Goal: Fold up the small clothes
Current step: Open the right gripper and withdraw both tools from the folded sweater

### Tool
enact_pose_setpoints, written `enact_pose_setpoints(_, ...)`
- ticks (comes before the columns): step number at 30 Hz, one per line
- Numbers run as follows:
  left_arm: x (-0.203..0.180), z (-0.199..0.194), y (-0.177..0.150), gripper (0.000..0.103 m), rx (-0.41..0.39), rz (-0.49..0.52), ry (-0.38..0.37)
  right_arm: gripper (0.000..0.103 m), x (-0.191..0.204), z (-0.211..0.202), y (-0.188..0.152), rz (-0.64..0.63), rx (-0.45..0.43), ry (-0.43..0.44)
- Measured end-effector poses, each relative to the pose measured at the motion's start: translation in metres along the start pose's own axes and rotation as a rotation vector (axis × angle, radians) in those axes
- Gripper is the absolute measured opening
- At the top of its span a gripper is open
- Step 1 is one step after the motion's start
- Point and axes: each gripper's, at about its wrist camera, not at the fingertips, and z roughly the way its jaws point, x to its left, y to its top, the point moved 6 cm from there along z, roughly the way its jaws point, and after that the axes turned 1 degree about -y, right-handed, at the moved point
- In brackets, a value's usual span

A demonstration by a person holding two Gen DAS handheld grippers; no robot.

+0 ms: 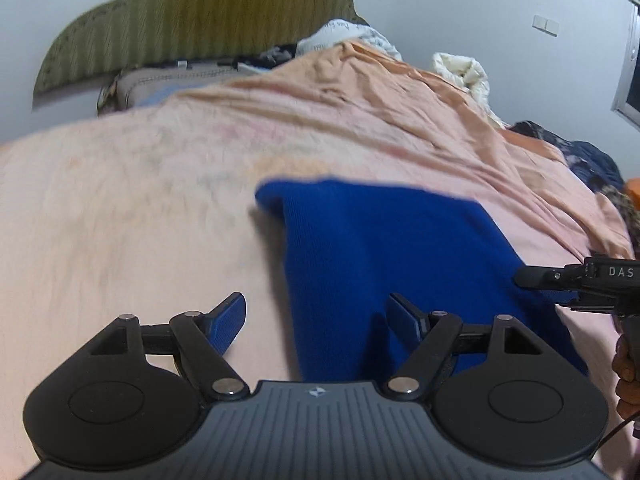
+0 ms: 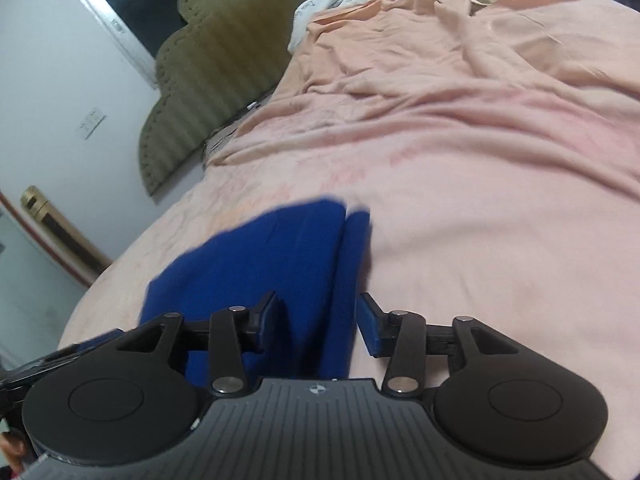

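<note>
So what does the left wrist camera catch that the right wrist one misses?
Only the left wrist view shows the right gripper from the side, at the blue garment's edge, plus a dark patterned cloth. Only the right wrist view shows a dark window and a brass-coloured fixture. Both show the garment, the pink bedsheet and the green headboard.

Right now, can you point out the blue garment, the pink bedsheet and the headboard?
blue garment [image 1: 384,240]: left wrist view, middle of its flat knit face.
pink bedsheet [image 1: 132,216]: left wrist view, bare stretch left of the garment.
headboard [image 2: 208,60]: right wrist view, its olive ribbed padding.
</note>
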Motion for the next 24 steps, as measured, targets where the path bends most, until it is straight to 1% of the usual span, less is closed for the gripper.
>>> enact_pose_setpoints(1,-0.002,-0.003,-0.010,0.077,0.015,0.002,0.007,0.049,0.001,-0.007,-0.009,0.007,0.012,0.021)
enact_pose_setpoints(3,-0.005,-0.012,-0.028,0.077,0.031,0.023,0.085,0.057,0.002,-0.020,-0.027,0.021,0.037,0.057)
enact_pose_setpoints(4,-0.007,-0.018,-0.035,0.077,0.025,0.042,0.133,0.059,0.001,-0.024,-0.036,0.015,0.051,0.055)
enact_pose_setpoints(5,-0.010,-0.024,-0.038,0.077,0.019,0.059,0.175,0.057,-0.001,-0.027,-0.043,0.001,0.055,0.026)
enact_pose_setpoints(6,-0.013,-0.030,-0.041,0.077,0.010,0.071,0.205,0.056,-0.001,-0.030,-0.047,-0.008,0.040,-0.016)
enact_pose_setpoints(8,-0.021,-0.040,-0.044,0.077,0.003,0.077,0.245,0.060,0.002,-0.046,-0.050,-0.014,-0.019,-0.094)
enact_pose_setpoints(9,-0.025,-0.043,-0.045,0.077,0.009,0.078,0.263,0.060,0.007,-0.054,-0.052,-0.029,-0.046,-0.120)
enact_pose_setpoints(10,-0.026,-0.045,-0.045,0.078,0.015,0.076,0.275,0.061,0.013,-0.061,-0.054,-0.053,-0.069,-0.142)
enact_pose_setpoints(12,-0.029,-0.046,-0.048,0.079,0.038,0.067,0.296,0.067,0.028,-0.070,-0.059,-0.106,-0.090,-0.157)
enact_pose_setpoints(15,-0.027,-0.048,-0.055,0.079,0.069,0.029,0.311,0.074,0.049,-0.076,-0.069,-0.181,-0.090,-0.164)
enact_pose_setpoints(17,-0.027,-0.051,-0.060,0.079,0.082,0.003,0.319,0.082,0.058,-0.078,-0.075,-0.221,-0.089,-0.187)
enact_pose_setpoints(19,-0.026,-0.054,-0.066,0.079,0.085,-0.003,0.335,0.086,0.063,-0.079,-0.080,-0.245,-0.077,-0.207)
enact_pose_setpoints(22,-0.026,-0.058,-0.073,0.084,0.090,-0.010,0.347,0.090,0.072,-0.082,-0.092,-0.324,-0.054,-0.237)
enact_pose_setpoints(24,-0.025,-0.061,-0.076,0.084,0.091,-0.019,0.347,0.091,0.080,-0.083,-0.101,-0.390,-0.045,-0.264)
